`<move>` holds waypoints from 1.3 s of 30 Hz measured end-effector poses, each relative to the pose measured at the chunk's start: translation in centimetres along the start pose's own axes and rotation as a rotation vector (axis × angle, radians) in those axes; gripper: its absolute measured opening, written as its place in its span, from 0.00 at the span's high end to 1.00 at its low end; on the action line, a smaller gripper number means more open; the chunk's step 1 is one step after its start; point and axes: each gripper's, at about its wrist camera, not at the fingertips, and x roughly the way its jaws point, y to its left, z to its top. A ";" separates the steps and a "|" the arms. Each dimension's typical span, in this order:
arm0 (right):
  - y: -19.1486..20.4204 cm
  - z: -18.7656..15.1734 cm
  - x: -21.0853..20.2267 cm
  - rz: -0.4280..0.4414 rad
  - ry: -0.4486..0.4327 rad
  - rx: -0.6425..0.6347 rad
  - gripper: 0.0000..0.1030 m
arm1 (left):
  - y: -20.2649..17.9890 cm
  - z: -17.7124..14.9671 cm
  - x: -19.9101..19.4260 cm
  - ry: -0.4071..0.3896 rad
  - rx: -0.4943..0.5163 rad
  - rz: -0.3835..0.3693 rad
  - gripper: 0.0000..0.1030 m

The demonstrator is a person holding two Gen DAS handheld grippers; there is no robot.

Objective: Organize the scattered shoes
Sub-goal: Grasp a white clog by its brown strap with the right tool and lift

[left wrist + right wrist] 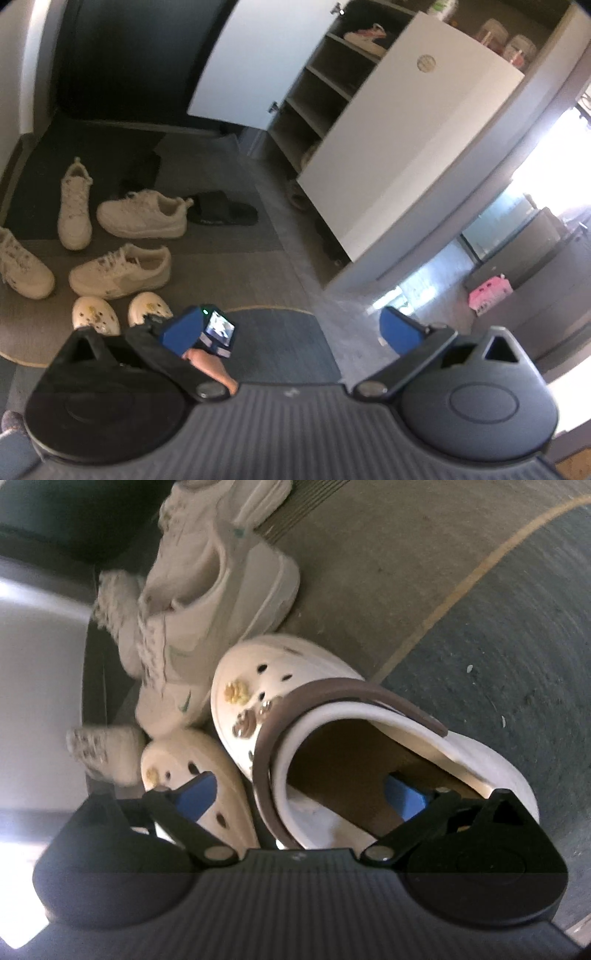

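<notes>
Down on the rug point(369, 572), right hand-held gripper point(303, 794) spread wide, straddling the clog point(332, 686) wall, nothing clamped yet. Best pinched low on that wall, clear of the strap point(332, 692). Left hand-held gripper point(291, 328) gaping too, empty.

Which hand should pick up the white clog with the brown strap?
The right. Its gripper is open and already straddles the clog, one blue finger inside the opening. The left gripper hangs open higher up, away from the shoes and aimed toward the shoe cabinet.

No readable text; only a green swoosh on the sneaker point(207, 602).
</notes>
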 end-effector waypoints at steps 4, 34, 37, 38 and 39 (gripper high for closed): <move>-0.6 0.2 -0.6 0.071 -0.033 0.064 0.59 | -1.3 -1.3 1.9 0.050 0.102 0.050 0.00; -2.4 -0.9 -1.7 0.294 -0.174 0.265 0.80 | -2.8 -4.4 5.2 0.155 0.161 -0.008 0.00; -1.8 -0.5 -0.2 0.277 -0.149 0.280 0.80 | -2.8 -4.0 5.4 0.139 0.174 0.012 0.00; -1.7 -0.4 0.2 0.273 -0.135 0.282 0.79 | -2.6 -3.9 5.4 0.147 0.165 0.007 0.00; -1.6 -0.4 0.4 0.270 -0.129 0.279 0.79 | -2.4 -3.9 5.4 0.160 0.152 -0.002 0.00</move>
